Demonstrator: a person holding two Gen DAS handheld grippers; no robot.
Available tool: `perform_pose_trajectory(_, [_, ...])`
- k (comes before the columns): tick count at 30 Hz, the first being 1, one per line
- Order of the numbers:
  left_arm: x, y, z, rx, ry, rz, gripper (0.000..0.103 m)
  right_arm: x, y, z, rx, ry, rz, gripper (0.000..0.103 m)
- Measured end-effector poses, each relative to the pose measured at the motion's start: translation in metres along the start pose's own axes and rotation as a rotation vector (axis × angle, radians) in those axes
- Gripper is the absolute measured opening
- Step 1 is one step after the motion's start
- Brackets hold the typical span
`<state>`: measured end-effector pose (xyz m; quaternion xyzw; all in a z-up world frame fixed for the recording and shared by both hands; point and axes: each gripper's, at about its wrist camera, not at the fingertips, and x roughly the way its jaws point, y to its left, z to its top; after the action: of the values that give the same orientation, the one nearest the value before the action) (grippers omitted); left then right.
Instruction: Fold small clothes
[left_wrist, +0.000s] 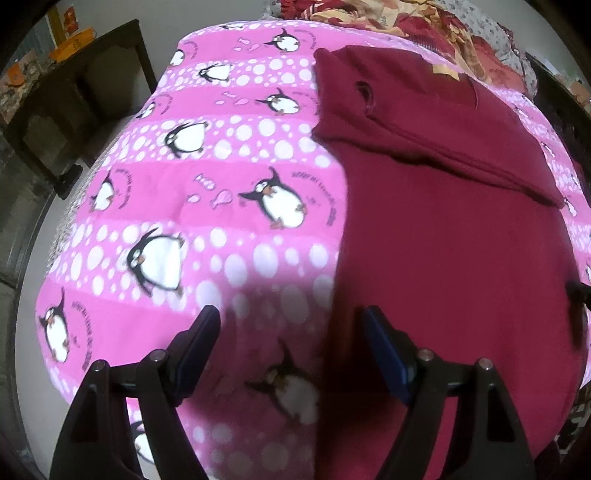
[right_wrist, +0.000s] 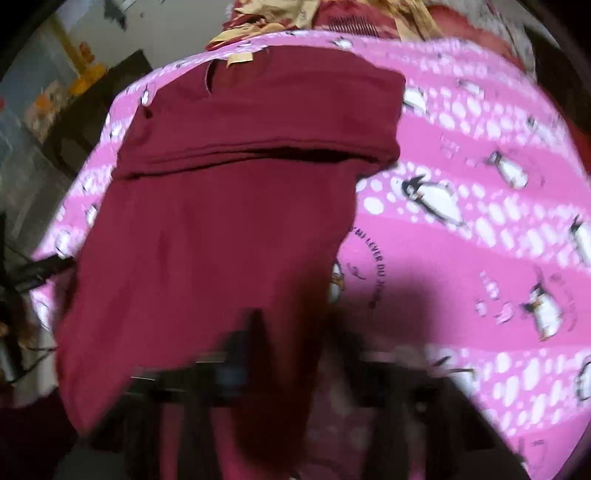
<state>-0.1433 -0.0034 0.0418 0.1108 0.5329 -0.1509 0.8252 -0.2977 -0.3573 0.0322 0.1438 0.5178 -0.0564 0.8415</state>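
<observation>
A maroon shirt (left_wrist: 454, 243) lies on a pink penguin-print blanket (left_wrist: 192, 192), its far part folded over with a tan neck label showing. My left gripper (left_wrist: 291, 328) is open, hovering over the shirt's near left edge, its fingers (left_wrist: 384, 347) apart and empty. In the right wrist view the shirt (right_wrist: 221, 221) fills the left half, over the same blanket (right_wrist: 480, 229). My right gripper (right_wrist: 291, 354) is blurred at the shirt's near right edge; maroon cloth hangs between its fingers (right_wrist: 236, 354), so its hold is unclear.
A dark wooden chair (left_wrist: 74, 107) stands left of the bed. A red and cream patterned cloth (left_wrist: 399, 18) is bunched at the far end of the bed. The left gripper shows at the left edge (right_wrist: 44, 269) of the right wrist view.
</observation>
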Motion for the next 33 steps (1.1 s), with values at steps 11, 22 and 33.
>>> perform_pose_trajectory(11, [-0.027,0.0,-0.033,0.036,-0.014,0.006,0.079,-0.031,0.004,-0.02,0.035,-0.027,0.037,0.012])
perform_pose_trajectory(22, [-0.034,0.004,-0.061,0.022,0.017,-0.051,0.079,-0.051,0.012,-0.071,0.067,0.06,0.207,0.054])
perform_pose_trajectory(33, [-0.024,0.01,-0.084,-0.005,0.105,-0.172,0.079,-0.044,0.005,-0.106,0.114,0.082,0.259,0.064])
